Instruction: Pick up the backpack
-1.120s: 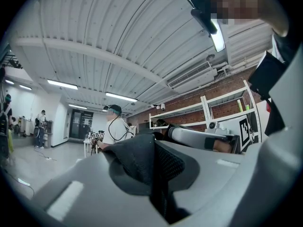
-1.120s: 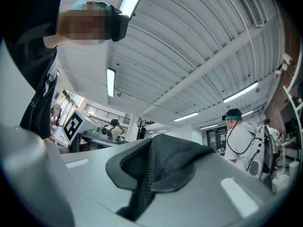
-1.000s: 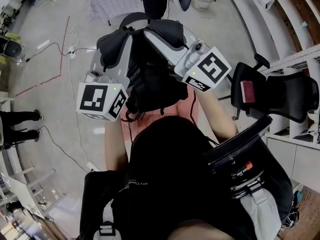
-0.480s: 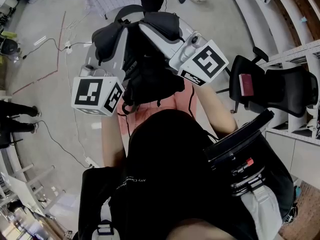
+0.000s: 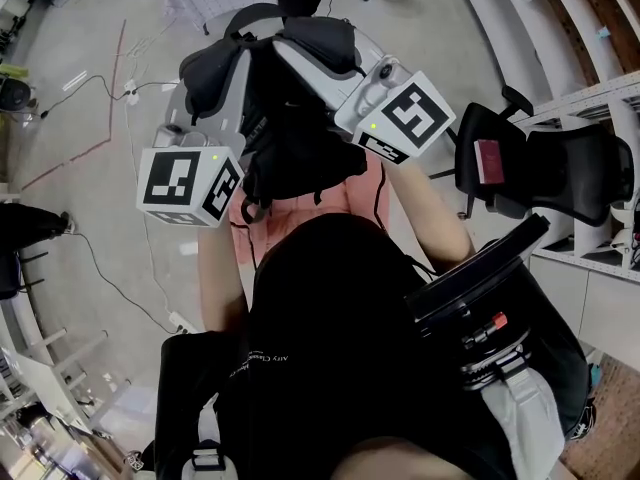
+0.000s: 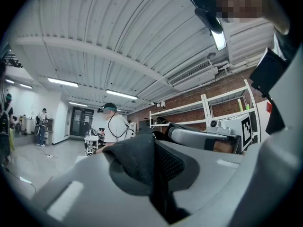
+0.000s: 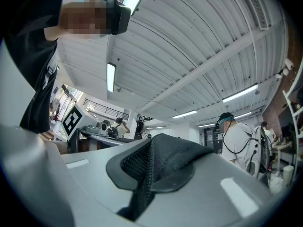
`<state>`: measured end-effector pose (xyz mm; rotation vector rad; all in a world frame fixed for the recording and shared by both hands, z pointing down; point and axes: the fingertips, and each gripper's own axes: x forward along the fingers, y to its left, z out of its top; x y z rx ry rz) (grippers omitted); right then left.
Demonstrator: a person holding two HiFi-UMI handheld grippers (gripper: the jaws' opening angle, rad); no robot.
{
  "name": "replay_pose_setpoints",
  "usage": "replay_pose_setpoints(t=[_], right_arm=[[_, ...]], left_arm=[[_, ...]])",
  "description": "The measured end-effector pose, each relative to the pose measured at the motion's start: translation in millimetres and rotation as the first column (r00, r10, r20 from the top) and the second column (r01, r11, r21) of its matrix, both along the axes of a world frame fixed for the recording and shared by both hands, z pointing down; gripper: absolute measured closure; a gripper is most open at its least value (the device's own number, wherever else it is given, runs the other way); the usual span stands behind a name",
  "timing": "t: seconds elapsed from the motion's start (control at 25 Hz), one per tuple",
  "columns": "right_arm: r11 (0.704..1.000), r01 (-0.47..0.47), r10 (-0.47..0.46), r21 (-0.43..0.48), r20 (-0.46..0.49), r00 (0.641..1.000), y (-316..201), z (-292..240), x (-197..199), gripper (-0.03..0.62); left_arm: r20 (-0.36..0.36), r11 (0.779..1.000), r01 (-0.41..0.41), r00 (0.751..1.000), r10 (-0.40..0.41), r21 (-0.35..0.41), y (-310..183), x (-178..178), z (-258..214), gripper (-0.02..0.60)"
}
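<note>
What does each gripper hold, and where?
The black fabric backpack, by its padded mesh shoulder straps: the left gripper is shut on one, the right gripper on the other.

1. Left gripper [image 5: 222, 68]: pale grey moulded shell with a white cube [image 5: 188, 183] carrying black square markers and one small green light.
2. Right gripper [image 5: 300, 50]: matching grey shell; its white marker cube [image 5: 405, 118] also shows a green light.
3. Shirt [image 5: 330, 358]: black, short-sleeved, with a line of small white lettering.
4. Pink garment [image 5: 300, 213], below the shirt front.
5. Thin dark cable [image 5: 378, 193], lying across the pink cloth.
6. Headset [image 7: 118, 15]: black, boxy.
</note>
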<state>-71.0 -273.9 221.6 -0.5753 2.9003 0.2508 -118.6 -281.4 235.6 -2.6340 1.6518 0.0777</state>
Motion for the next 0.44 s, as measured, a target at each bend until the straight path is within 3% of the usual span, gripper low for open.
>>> replay_pose_setpoints(t=[0.44], right_arm=[[1.000,-0.007,0.006,-0.014,-0.014,1.000,2.1,6.7,-2.3,0.566]], left_arm=[[0.002,1.000,-0.004,1.000,0.004,-0.020,1.7,-1.0,6.9,0.555]])
